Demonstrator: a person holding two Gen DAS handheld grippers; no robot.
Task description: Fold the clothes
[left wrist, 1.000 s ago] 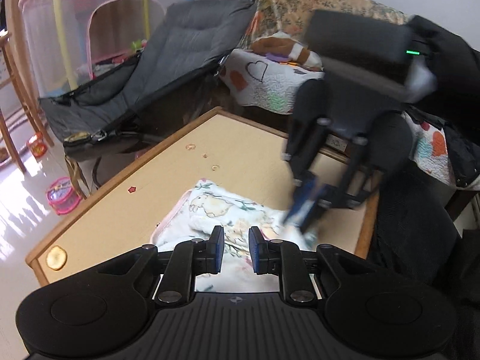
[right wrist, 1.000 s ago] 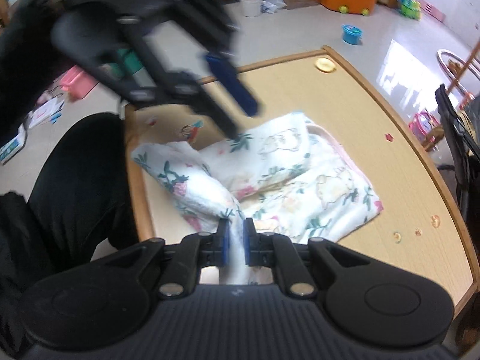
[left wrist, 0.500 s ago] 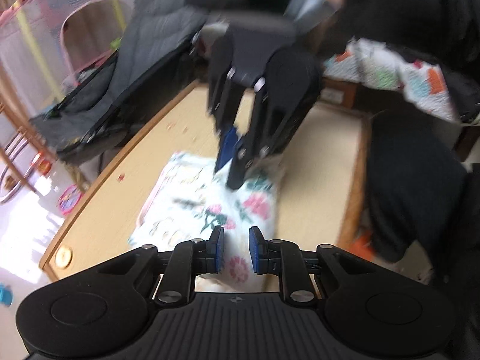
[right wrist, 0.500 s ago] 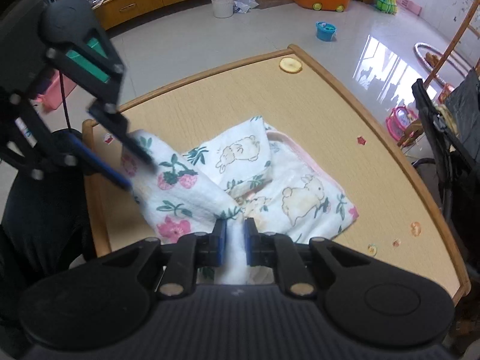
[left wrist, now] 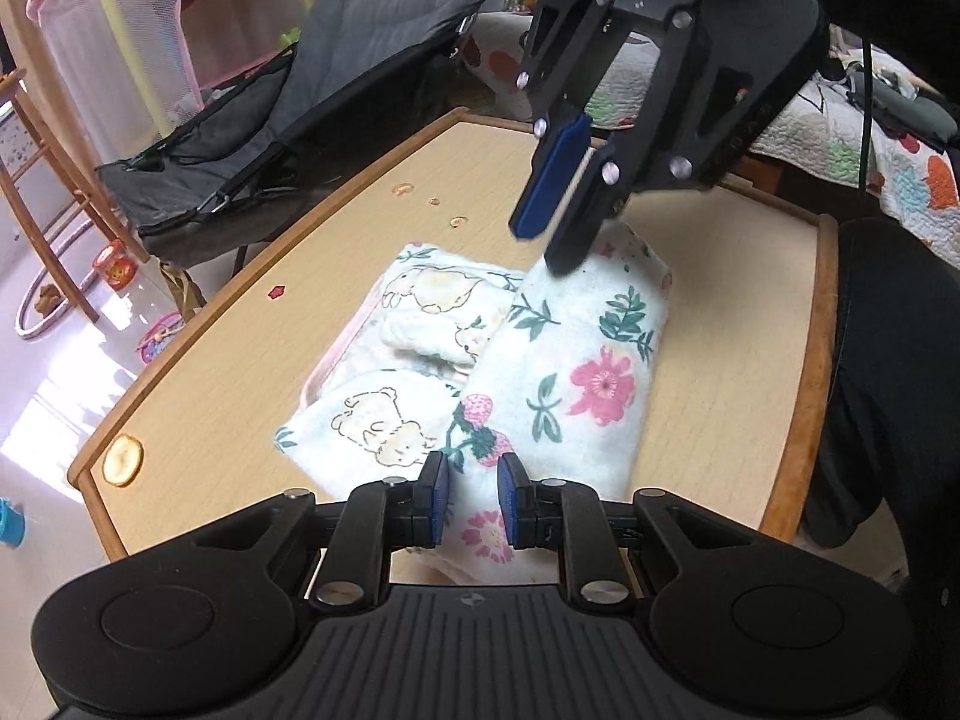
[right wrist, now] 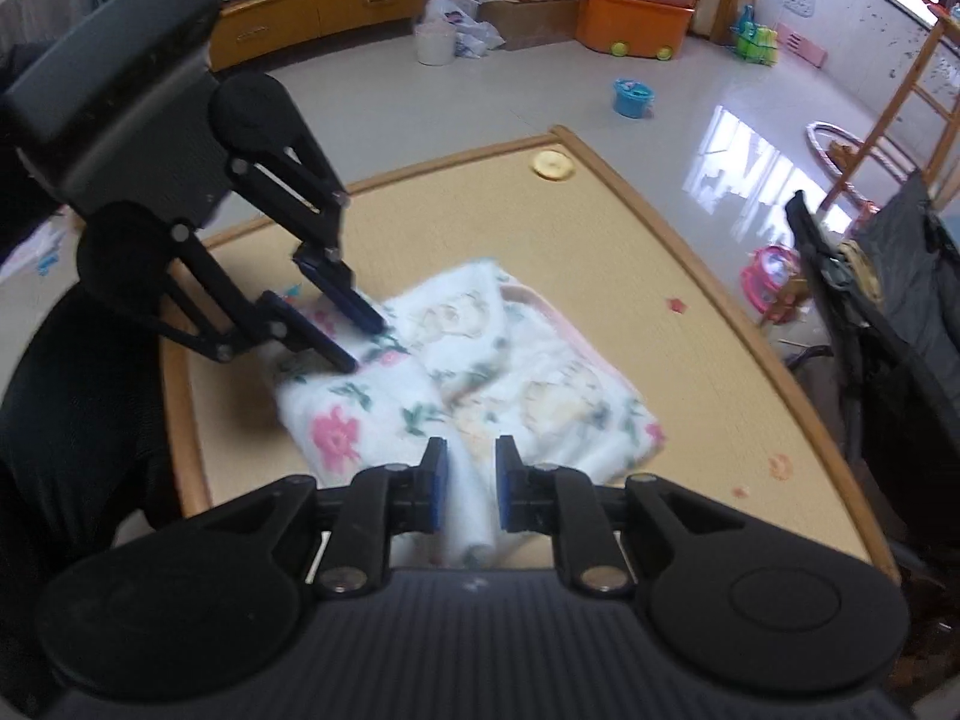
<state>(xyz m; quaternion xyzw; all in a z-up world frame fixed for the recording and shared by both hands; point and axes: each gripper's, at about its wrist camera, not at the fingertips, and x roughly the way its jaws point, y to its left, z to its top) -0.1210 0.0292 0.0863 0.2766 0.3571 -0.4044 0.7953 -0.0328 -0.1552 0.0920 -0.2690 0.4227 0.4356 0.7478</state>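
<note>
A white printed cloth with flowers and bears lies folded on the wooden table; a flowered flap is laid over its near side. My left gripper stands at one end of the flap, jaws slightly parted with cloth between them. My right gripper stands at the other end, jaws likewise parted around a cloth fold. Each gripper shows in the other's view: the right over the cloth's far end, the left on the cloth.
The table has a raised wooden rim. A grey folding chair and a quilted bed stand beyond it. My dark-clothed legs are at the table's side. Toys and an orange bin lie on the floor.
Both grippers carried the flowered edge across and laid it down on the cloth. Their jaws have opened from tightly shut to slightly parted.
</note>
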